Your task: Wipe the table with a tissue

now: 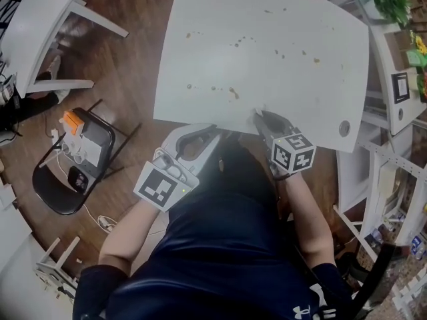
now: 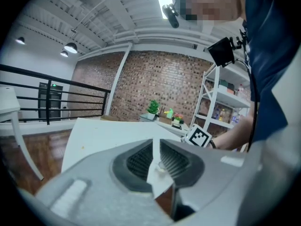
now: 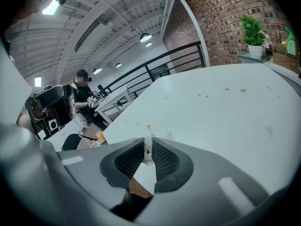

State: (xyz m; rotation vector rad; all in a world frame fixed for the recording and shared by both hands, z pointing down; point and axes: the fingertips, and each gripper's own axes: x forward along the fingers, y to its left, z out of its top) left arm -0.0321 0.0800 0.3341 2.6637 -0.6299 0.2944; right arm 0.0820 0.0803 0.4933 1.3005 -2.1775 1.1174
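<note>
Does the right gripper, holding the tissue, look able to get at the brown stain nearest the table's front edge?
Probably yes. The right gripper is shut on the tissue right at the table edge, and the stain lies just ahead of it on bare tabletop, with nothing standing between them.

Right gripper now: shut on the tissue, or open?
Shut. In its own view the right gripper has its jaws nearly together, with the crumpled white tissue pinched between them.
</note>
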